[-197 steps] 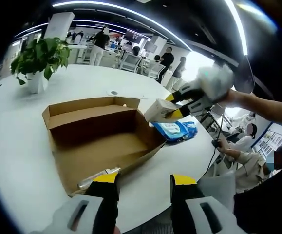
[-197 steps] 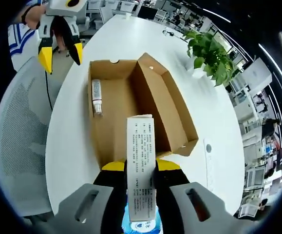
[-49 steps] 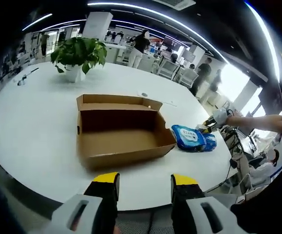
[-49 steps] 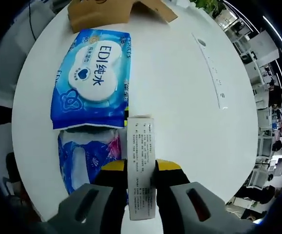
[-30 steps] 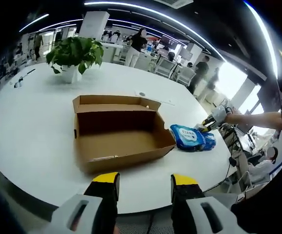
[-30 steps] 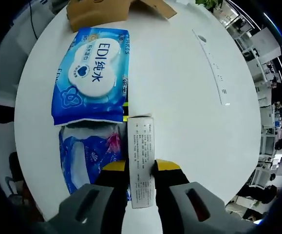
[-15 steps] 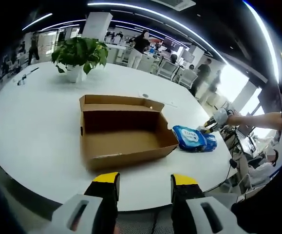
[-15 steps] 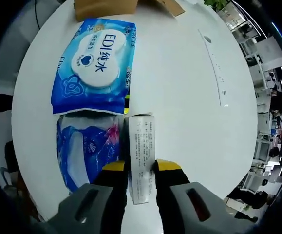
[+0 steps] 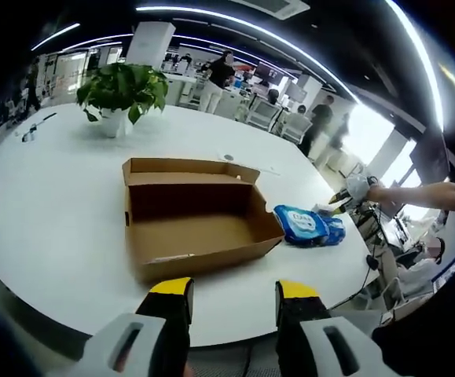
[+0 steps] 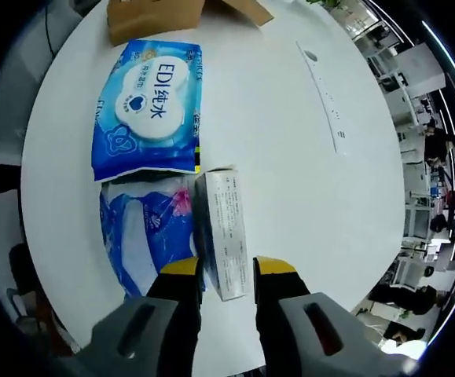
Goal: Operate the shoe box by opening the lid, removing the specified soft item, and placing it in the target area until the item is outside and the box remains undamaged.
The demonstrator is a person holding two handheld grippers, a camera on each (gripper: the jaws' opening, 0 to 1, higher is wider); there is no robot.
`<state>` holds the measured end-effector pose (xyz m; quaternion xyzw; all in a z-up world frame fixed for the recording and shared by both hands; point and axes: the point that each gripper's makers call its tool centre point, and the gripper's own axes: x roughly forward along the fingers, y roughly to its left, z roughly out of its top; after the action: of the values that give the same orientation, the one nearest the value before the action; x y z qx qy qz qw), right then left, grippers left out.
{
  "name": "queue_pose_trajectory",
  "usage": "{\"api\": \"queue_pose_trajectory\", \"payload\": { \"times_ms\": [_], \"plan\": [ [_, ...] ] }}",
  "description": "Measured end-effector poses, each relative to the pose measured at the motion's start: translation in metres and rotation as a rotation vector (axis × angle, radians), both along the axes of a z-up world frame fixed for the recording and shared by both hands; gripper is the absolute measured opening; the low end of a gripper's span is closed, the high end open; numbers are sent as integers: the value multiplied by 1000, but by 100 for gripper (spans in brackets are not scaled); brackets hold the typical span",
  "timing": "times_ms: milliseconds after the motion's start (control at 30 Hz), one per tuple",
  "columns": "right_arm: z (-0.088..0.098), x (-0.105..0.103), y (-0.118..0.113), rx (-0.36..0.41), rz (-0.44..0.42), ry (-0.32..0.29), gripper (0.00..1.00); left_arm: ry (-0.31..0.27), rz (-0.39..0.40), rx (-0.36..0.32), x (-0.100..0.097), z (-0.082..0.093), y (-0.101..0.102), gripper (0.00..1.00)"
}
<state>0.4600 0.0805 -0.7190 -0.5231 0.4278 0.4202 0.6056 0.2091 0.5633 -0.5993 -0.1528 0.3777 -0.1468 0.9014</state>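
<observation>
— Where am I looking from on the left?

— My left gripper view sits low at the near edge of the white table (image 9: 46, 212), facing across it toward the office beyond. The open shoe box (image 9: 196, 216) lies mid-distance, side-on; the potted plant (image 9: 121, 94) stands far behind it.

— And the right?

— My right gripper view looks steeply down on the table (image 10: 290, 141) from close above. The blue wipes pack (image 10: 150, 110) lies just ahead, and a corner of the shoe box (image 10: 152, 17) sits at the top.

— What do they share?

— The table, the box, and the wipes pack (image 9: 304, 224), which from the left lies far right, with the right tongs (image 9: 339, 198) small beside it.
</observation>
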Motion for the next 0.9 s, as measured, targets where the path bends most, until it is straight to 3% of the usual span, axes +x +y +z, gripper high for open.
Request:
{"api": "queue_pose_trajectory", "payload": {
  "times_ms": [467,900],
  "plan": [
    [23,-21,-10,47,-142,-31,26,-27,-50,-41,7,4,-3,42],
    [35,-28,-3,200,-388,-40,27,-38,-69,-68,5,5,10,42]
  ]
}}
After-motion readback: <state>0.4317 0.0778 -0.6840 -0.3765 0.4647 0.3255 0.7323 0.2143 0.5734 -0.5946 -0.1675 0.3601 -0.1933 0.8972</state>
